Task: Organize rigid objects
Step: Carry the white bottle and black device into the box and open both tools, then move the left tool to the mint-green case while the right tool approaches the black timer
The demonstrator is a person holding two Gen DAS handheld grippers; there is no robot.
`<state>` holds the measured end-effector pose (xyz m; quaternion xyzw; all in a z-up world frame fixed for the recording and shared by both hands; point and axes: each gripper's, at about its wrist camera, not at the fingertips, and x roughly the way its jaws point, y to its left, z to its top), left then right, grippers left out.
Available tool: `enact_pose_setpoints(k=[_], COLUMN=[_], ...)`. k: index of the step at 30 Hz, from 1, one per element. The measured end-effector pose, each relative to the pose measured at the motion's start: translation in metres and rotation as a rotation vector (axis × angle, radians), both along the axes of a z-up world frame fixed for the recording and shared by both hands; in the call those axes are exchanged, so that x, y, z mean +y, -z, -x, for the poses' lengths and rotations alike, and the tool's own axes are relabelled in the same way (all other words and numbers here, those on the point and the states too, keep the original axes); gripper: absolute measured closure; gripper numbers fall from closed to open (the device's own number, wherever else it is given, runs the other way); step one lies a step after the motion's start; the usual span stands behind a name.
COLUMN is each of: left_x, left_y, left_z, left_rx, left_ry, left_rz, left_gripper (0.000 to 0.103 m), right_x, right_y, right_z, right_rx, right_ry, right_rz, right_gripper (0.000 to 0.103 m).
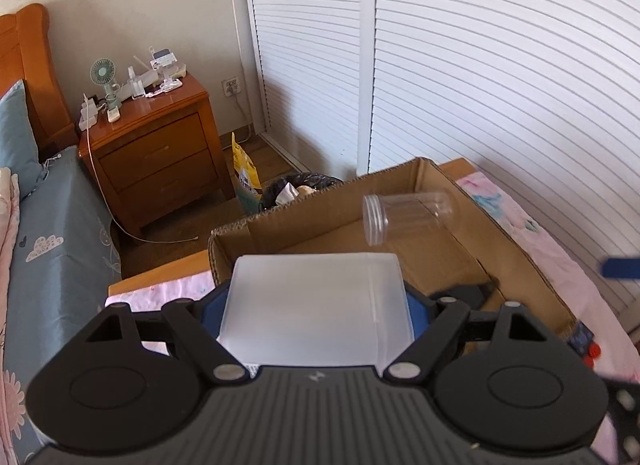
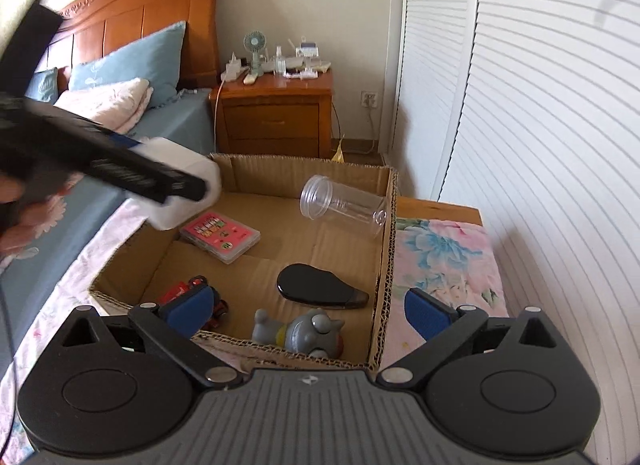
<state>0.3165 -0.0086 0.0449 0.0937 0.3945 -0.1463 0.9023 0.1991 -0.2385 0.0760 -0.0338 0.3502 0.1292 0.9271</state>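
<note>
My left gripper is shut on a frosted white plastic box, held above the left rim of an open cardboard box; it also shows in the right wrist view. A clear plastic jar is in mid-air, tilted, over the cardboard box; it shows in the left wrist view too. My right gripper is open and empty at the box's near edge. Inside lie a pink card case, a black oval object, a grey toy figure and a red toy car.
The cardboard box sits on a floral cloth over a low table. A bed with blue pillows lies to the left. A wooden nightstand with a small fan stands behind. White louvred doors run along the right. A bin stands on the floor.
</note>
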Motion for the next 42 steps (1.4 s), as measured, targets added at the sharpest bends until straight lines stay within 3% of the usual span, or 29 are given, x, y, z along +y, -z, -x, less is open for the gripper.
enact_pose_setpoints(k=[8, 12, 15, 33, 37, 42], left_x=[-0.003, -0.001, 0.004, 0.012, 0.014, 0.016], left_y=[0.02, 0.026, 0.023, -0.015, -0.012, 0.003], left_z=[-0.047, -0.054, -0.049, 0.049, 0.082, 0.119], left_rx=[0.023, 0.001, 0.031, 0.0, -0.019, 0.002], left_ry=[-0.081, -0.136, -0.133, -0.065, -0.063, -0.093], left_rz=[0.004, -0.006, 0.034, 0.044, 0.025, 0.063], left_gripper=[0.02, 0.014, 0.01, 0.004, 0.003, 0.003], right_x=[-0.001, -0.001, 0.0, -0.004, -0.008, -0.011], right_y=[-0.01, -0.008, -0.005, 0.018, 0.025, 0.042], right_z=[0.026, 0.034, 0.037, 0.056, 0.064, 0.073], right_rx=[-0.051, -0.053, -0.043, 0.028, 0.028, 0.045], right_ry=[0.025, 0.03, 0.027, 0.113, 0.148, 0.203], right_rz=[0.024, 0.032, 0.028, 0.006, -0.008, -0.005], right_gripper=[0.0, 0.0, 0.0, 0.0, 0.0, 0.0])
